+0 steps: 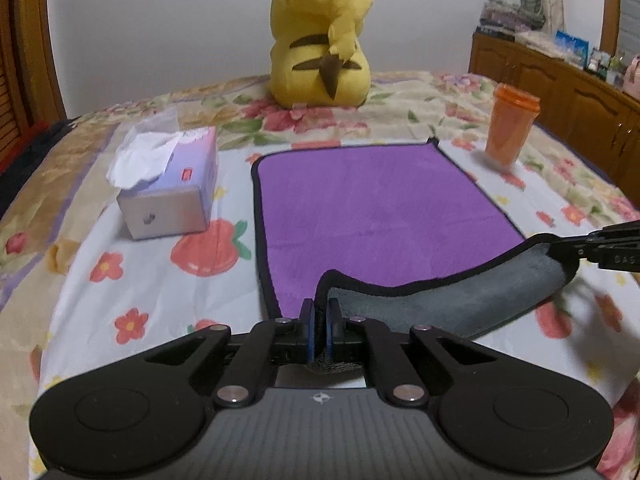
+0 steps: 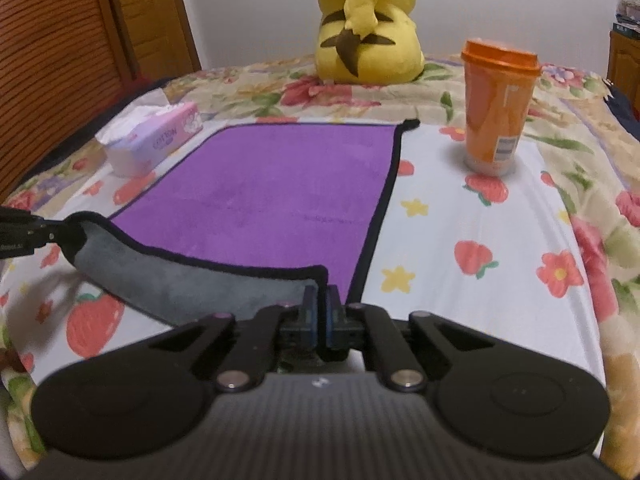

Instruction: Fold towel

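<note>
A purple towel (image 1: 380,208) with black trim and a grey underside lies on the flowered bedsheet; it also shows in the right wrist view (image 2: 272,192). My left gripper (image 1: 320,312) is shut on its near left corner. My right gripper (image 2: 320,300) is shut on its near right corner. The near edge is lifted off the bed between the two grippers, with the grey underside (image 1: 460,300) turned up. The right gripper shows at the right edge of the left wrist view (image 1: 600,248); the left gripper shows at the left edge of the right wrist view (image 2: 24,236).
A tissue box (image 1: 168,192) stands left of the towel. An orange lidded cup (image 2: 496,108) stands to the right. A yellow plush toy (image 1: 320,40) sits behind the towel. Wooden cabinets (image 1: 560,92) stand at the right, a wooden door (image 2: 60,60) at the left.
</note>
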Motion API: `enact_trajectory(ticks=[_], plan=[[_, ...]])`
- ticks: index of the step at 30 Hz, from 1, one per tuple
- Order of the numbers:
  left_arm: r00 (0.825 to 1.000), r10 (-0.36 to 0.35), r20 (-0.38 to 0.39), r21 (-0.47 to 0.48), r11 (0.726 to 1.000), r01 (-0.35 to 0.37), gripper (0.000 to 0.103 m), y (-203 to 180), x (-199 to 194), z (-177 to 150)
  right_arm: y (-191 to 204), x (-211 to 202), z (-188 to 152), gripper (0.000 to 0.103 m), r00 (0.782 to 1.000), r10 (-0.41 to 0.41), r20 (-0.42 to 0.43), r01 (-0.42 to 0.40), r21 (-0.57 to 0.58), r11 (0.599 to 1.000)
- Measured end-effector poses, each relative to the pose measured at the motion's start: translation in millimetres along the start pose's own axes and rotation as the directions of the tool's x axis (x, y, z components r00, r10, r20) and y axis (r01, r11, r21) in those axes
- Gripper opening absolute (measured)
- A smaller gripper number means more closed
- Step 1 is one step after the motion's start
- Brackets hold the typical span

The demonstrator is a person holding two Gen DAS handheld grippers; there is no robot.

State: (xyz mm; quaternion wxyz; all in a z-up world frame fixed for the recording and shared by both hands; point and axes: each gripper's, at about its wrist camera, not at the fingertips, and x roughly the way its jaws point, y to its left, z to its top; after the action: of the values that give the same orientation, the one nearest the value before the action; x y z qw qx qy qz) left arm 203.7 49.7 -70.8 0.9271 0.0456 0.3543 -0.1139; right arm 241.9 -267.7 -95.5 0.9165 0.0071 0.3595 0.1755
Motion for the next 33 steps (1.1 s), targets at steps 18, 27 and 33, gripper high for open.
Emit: enact_trajectory(ticks=[18, 27, 33], plan=[[0.998, 0.002, 0.068, -0.011, 1.000, -0.002, 0.008, 1, -4, 15, -2, -11, 14, 0.004, 0.993, -0.026, 0.115, 0.027, -0.005, 1.000], [0.998, -0.003, 0.062, -0.009, 1.000, 0.004, 0.008, 2, 3, 18, -1, -1, 13, 0.004, 0.995, -0.045, 0.092, 0.049, -0.034, 0.998], [0.996, -0.007, 0.092, -0.013, 1.000, 0.008, 0.008, 2, 2, 30, -2, 2, 22, 0.004, 0.992, -0.049, 0.116, 0.054, -0.041, 0.998]])
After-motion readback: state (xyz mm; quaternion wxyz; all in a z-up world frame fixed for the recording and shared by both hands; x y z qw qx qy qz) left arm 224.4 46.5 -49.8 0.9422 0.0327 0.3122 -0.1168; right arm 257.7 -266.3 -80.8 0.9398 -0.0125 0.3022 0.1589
